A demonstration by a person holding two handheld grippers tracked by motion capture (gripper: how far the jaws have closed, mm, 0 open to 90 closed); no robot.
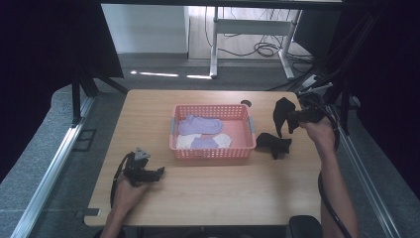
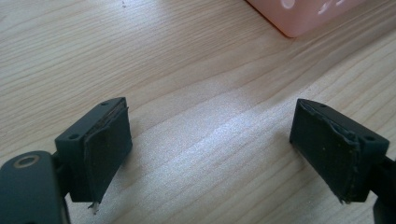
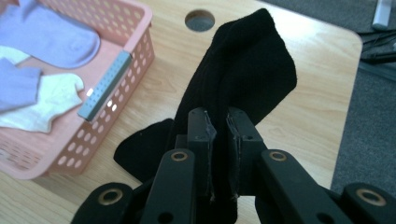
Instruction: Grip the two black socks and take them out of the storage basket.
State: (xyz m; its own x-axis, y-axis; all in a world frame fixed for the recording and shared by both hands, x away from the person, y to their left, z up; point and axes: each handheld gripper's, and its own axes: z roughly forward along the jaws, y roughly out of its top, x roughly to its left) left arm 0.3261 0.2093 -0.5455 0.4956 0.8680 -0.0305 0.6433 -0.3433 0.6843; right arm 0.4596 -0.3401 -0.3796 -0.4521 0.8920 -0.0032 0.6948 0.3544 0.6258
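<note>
Black knitted sock, limp and folded, pinched between the pads of the right gripper and hanging above the far right part of the table, up off the wood; in the high view same sock dangling just left of the right gripper. Second black sock lying crumpled on the tabletop below and a little nearer, just right of the basket, apart from the held one.

Light wooden table with rounded corners and a round cable hole near the far edge; grey carpet around it, a white-legged desk frame and loose cables on the floor beyond, dark drapes at both sides.

Right hand raised over the right edge of the table, forearm coming in from the bottom right, gripper pointing left toward the basket, jaws clamped tight on the cloth. Left hand resting low on the near left of the table; left gripper aimed right, jaws spread wide with bare wood between them, grasping nothing.

Pink perforated plastic basket at mid-table, holding a lilac sock toward the far side, another lilac sock nearer, and pale cream socks beside it.
</note>
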